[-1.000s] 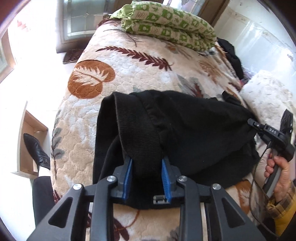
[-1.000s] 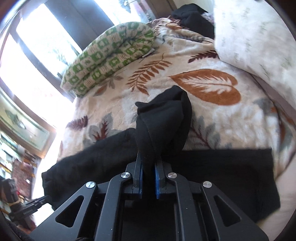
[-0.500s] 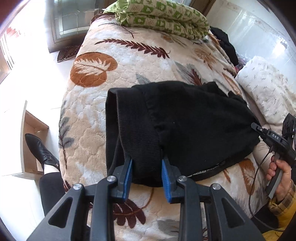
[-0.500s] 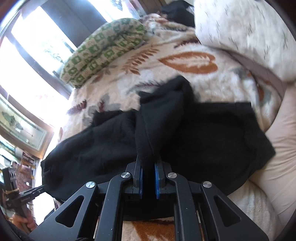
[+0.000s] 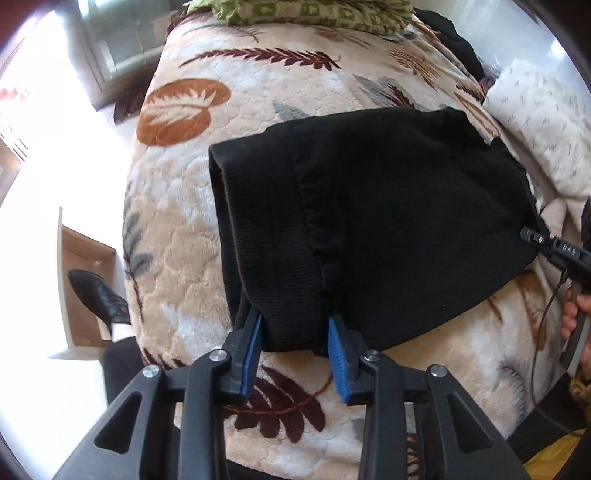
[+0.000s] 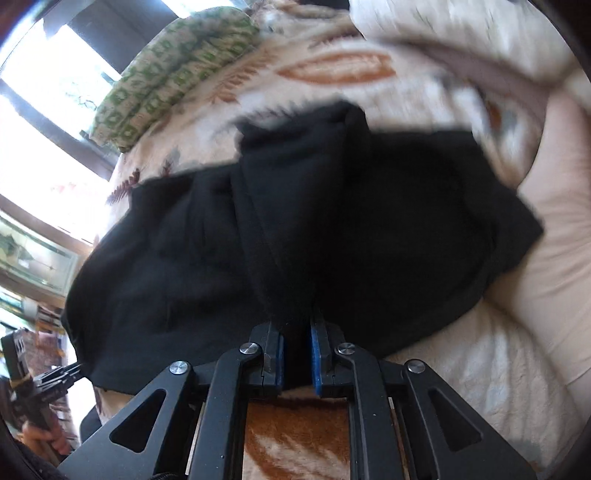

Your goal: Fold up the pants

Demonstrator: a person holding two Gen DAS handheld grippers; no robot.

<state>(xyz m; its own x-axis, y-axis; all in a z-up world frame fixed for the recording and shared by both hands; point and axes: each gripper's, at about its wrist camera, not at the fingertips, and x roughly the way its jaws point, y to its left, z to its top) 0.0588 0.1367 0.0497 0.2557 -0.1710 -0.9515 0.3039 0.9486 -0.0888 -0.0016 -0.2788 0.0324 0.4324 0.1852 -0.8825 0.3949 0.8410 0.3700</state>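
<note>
The black pants [image 5: 388, 221] lie folded on a leaf-patterned bed cover [image 5: 229, 96]. My left gripper [image 5: 295, 332] is shut on the ribbed waistband [image 5: 273, 251] at the near edge. My right gripper [image 6: 297, 347] is shut on a bunched fold of the pants [image 6: 295, 221], which spread left and right of it. The right gripper also shows at the right edge of the left wrist view [image 5: 554, 247]. The left gripper shows at the lower left of the right wrist view [image 6: 48, 380].
A green-patterned folded quilt [image 5: 314, 11] lies at the far end of the bed. A white pillow [image 5: 546, 122] sits at the right. Dark clothing [image 5: 458, 44] lies behind it. A wooden box [image 5: 81, 280] and a black shoe [image 5: 99, 295] are on the floor at left.
Both grippers have pulled the pants toward the near edge of the bed. The fabric has flattened out into a wider folded shape. The right wrist view is blurred by motion.
</note>
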